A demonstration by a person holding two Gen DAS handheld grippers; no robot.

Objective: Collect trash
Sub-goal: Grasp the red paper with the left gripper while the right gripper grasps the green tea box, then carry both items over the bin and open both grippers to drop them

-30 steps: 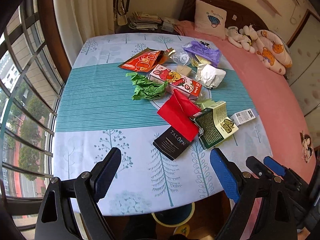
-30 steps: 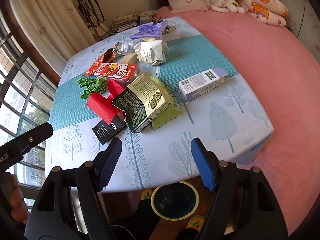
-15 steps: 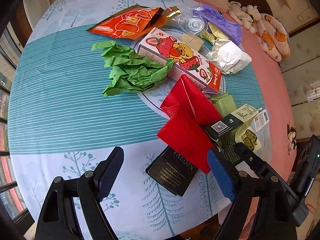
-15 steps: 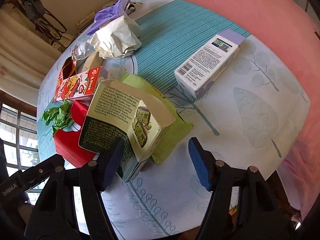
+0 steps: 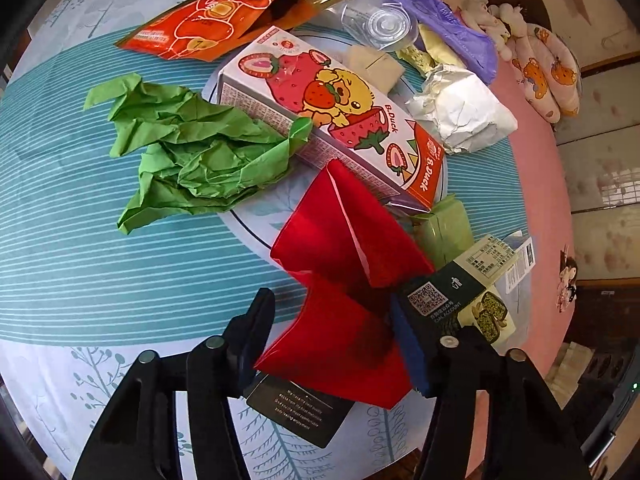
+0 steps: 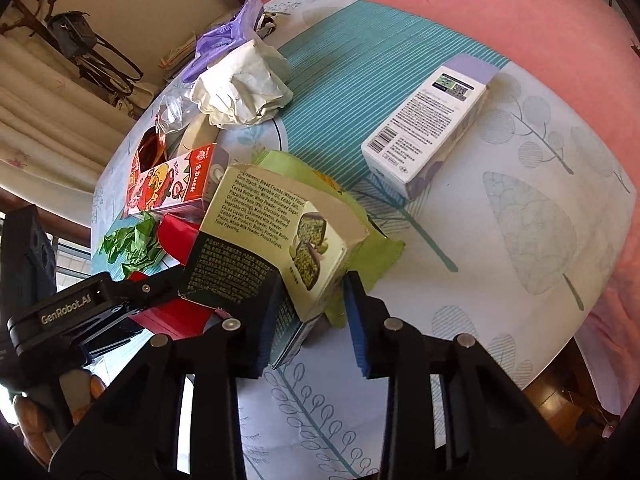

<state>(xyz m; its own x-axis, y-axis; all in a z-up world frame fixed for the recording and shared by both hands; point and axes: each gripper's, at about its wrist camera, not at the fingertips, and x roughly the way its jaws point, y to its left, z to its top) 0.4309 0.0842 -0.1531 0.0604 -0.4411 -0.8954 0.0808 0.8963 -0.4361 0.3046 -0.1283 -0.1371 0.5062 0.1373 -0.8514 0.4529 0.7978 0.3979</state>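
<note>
Trash lies on a round table with a tree-print cloth (image 5: 60, 264). My left gripper (image 5: 332, 340) is open, its fingers on either side of a folded red paper (image 5: 340, 272) that rests on a black card (image 5: 300, 408). My right gripper (image 6: 308, 316) is open around the near corner of an open green snack box (image 6: 264, 240), also in the left wrist view (image 5: 468, 296). The left gripper's body (image 6: 80, 312) shows at the left of the right wrist view.
Crumpled green paper (image 5: 192, 152), a strawberry B.Duck carton (image 5: 332, 108), an orange snack bag (image 5: 208, 24), white crumpled paper (image 6: 244, 84), a purple bag (image 6: 228, 36), a white and lilac box (image 6: 432, 120) and a green wrapper (image 6: 380, 252) lie about. A pink bed (image 6: 500, 12) lies behind.
Both grippers have come down and forward onto the table. The left one now straddles the red paper, the right one the green box corner, and both jaws have narrowed.
</note>
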